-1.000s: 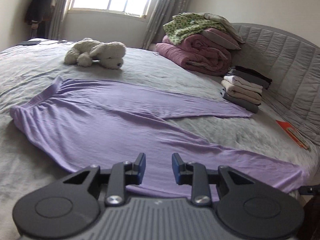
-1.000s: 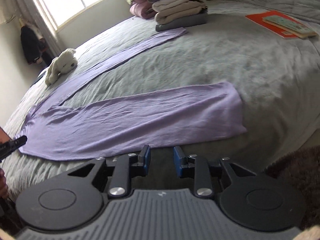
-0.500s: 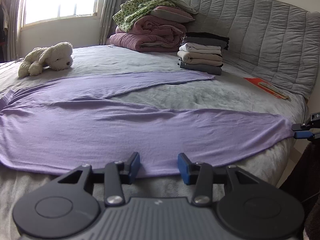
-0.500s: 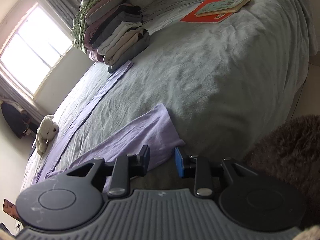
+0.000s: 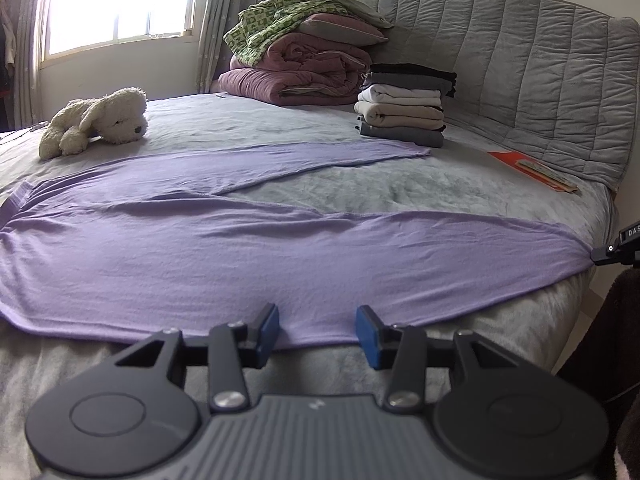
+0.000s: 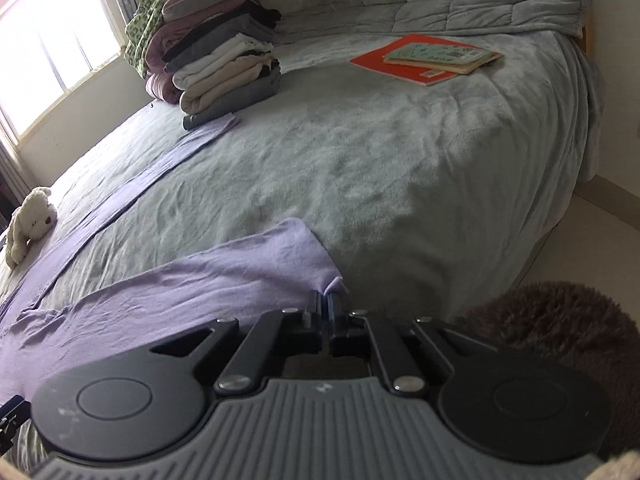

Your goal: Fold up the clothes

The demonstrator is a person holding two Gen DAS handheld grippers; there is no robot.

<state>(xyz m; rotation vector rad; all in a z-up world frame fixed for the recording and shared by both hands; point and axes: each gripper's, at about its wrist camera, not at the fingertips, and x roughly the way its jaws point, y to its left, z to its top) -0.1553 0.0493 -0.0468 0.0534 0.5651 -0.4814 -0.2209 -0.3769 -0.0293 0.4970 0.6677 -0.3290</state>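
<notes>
Right tool (image 6: 329, 307) pinched purple trousers (image 5: 304, 256) at hem; left tool (image 5: 318, 330) gaped wide; folded stack (image 5: 404, 110), books (image 6: 430, 58) sat beyond.

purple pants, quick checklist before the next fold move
1. Right gripper shut on the hem corner of the purple pants: ok.
2. Left gripper gripping the near edge: not ok, jaws open with the edge between them.
3. Both legs spread flat on the bed: ok, only light wrinkles.
4. Far leg clear of the folded clothes stack: cannot tell, its end lies right at the stack's base.
5. Stuffed toy off the pants: ok.
6. Books out of the fold path: ok.
</notes>
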